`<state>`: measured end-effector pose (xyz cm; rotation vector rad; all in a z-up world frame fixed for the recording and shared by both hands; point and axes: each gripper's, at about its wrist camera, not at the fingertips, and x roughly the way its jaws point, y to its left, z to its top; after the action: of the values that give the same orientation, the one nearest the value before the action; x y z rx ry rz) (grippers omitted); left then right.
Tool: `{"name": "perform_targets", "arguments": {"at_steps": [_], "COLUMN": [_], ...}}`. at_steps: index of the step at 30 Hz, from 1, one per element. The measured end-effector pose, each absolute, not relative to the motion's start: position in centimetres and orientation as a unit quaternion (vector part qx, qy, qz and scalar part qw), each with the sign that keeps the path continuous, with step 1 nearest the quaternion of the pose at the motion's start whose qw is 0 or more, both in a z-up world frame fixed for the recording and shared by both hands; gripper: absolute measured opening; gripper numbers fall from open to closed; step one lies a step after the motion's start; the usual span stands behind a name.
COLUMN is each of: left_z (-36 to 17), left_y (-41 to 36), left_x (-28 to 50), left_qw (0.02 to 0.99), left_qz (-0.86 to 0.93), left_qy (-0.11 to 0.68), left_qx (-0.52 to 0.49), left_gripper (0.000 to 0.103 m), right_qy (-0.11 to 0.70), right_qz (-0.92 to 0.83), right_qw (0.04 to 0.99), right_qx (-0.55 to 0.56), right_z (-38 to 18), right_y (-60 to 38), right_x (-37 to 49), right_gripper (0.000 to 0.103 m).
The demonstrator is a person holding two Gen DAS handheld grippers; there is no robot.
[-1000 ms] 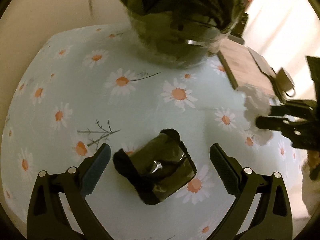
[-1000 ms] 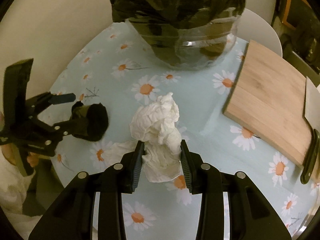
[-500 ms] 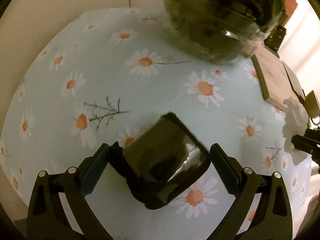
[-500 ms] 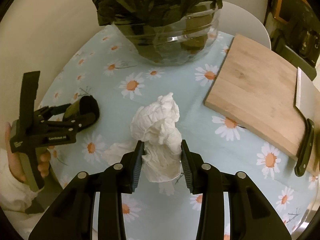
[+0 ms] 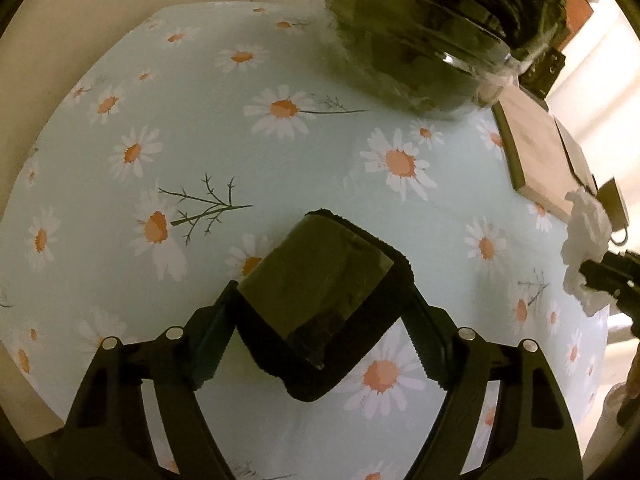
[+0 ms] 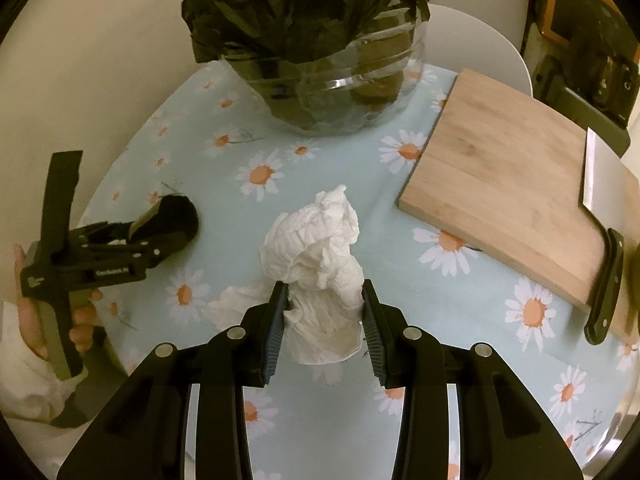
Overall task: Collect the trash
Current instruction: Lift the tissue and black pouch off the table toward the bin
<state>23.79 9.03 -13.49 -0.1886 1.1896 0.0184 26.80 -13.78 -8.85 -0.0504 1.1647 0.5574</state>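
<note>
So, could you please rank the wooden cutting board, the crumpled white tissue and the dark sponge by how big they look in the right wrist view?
1. Wooden cutting board, clearly largest.
2. Crumpled white tissue, though it sits nearest the camera, in the right gripper, so this is unsure.
3. Dark sponge, partly hidden by the left gripper.

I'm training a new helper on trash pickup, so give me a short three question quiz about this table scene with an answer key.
1. True or false: the right gripper is clamped on the crumpled white tissue.
2. What lies on the wooden cutting board: A a knife, B a spoon, C a cup?
3. What lines the glass bowl?

Key: 1 true. 2 A. 3 A black trash bag. Note: the left gripper has just been closing, its pads against the dark sponge-like block.
</note>
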Motion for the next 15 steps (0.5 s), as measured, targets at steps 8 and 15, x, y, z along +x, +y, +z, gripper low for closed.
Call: {"name": "perform_targets", "arguments": {"at_steps": [8,15], "left_z": [-11.5,-8.5], "left_y": [9.1,9.0], "left_x": [23.3,24.2], "left_qw": [0.832,0.846], "left_qz": [-0.005,-0.013], "left_qy": [0.55,0.53], "left_qx": [-0.072,-0.046], "left_gripper": [0.077,0.077], "right_qy": [0.523,0.499], "right_qz": [0.26,0.253], "right_qw": [0.812,0.829], "right_qx": [0.001,0.018], "right_z": [-7.3,-4.9], "right_y": [-15.1,-16.3], "right_x": [26.4,26.7], "right_gripper": [0.034,0.034]}}
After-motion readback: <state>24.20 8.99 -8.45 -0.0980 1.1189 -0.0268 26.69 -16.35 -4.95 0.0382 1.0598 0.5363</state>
